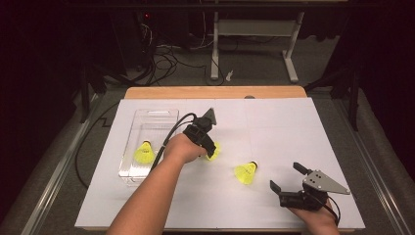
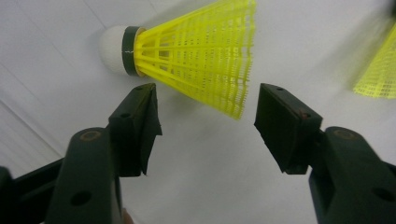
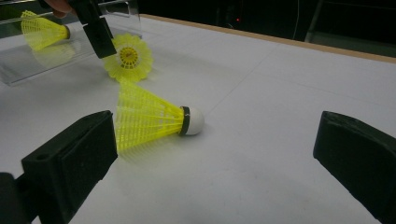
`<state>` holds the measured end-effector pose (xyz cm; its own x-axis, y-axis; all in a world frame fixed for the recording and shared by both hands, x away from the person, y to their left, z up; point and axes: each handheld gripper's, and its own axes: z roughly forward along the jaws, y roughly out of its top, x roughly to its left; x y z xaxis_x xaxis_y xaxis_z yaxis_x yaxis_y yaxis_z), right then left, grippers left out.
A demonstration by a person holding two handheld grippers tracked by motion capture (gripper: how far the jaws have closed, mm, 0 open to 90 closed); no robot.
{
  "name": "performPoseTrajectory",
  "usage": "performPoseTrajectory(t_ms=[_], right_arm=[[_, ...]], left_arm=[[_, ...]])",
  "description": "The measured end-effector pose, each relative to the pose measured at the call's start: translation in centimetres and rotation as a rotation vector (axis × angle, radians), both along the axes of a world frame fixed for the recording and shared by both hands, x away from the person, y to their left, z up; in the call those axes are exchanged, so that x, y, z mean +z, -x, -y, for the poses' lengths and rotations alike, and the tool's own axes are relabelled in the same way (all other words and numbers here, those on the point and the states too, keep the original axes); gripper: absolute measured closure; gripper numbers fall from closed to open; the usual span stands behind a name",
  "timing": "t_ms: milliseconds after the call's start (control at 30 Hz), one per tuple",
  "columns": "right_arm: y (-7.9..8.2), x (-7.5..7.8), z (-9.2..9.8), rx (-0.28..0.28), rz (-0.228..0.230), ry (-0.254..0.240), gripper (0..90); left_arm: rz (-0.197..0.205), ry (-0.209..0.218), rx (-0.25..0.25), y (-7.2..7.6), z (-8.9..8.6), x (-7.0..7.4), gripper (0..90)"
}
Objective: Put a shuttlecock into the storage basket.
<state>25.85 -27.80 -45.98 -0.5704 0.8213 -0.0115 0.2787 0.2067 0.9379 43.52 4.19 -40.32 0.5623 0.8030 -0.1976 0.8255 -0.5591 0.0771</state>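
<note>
Three yellow shuttlecocks with white cork tips are in sight. One shuttlecock lies mid-table under my left gripper. In the left gripper view it rests on its side just beyond the tips of my left gripper, whose jaws stand apart without touching it. A second shuttlecock lies to the right, ahead of my open right gripper. In the right gripper view this shuttlecock lies on its side beyond the wide-apart jaws of my right gripper. The third shuttlecock lies inside a clear plastic box.
White paper covers the table, with a wooden edge at the far side. The clear box stands at the left. Beyond the table are a dark floor with cables and a white table frame.
</note>
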Motion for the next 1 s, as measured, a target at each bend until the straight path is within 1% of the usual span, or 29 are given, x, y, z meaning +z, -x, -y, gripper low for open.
performPoseTrajectory(t_ms=[333, 400, 733, 800, 867, 1000], right_arm=[[0.02, 0.00, -0.01, 0.001, -0.001, 0.000, 0.2], [0.02, -0.01, -0.02, 0.001, -0.001, -0.001, 0.2], [0.03, 0.00, -0.04, 0.003, 0.000, -0.002, 0.2], [0.04, 0.00, -0.05, 0.004, 0.000, -0.002, 0.2], [0.04, 0.00, -0.05, 0.003, -0.001, -0.002, 0.2], [0.04, -0.01, -0.05, 0.004, -0.001, -0.002, 0.2]], left_arm=[[-0.017, 0.013, 0.008, 0.06, -0.25, -0.44, 54.2], [-0.021, 0.014, 0.010, 0.06, -0.27, -0.46, 55.1], [-0.021, 0.015, 0.021, 0.09, -0.39, -0.36, 63.3], [-0.021, 0.017, 0.033, 0.09, -0.47, -0.36, 63.6], [-0.021, 0.016, 0.034, 0.10, -0.55, -0.33, 65.7], [-0.014, 0.013, 0.040, 0.12, -0.76, -0.19, 69.4]])
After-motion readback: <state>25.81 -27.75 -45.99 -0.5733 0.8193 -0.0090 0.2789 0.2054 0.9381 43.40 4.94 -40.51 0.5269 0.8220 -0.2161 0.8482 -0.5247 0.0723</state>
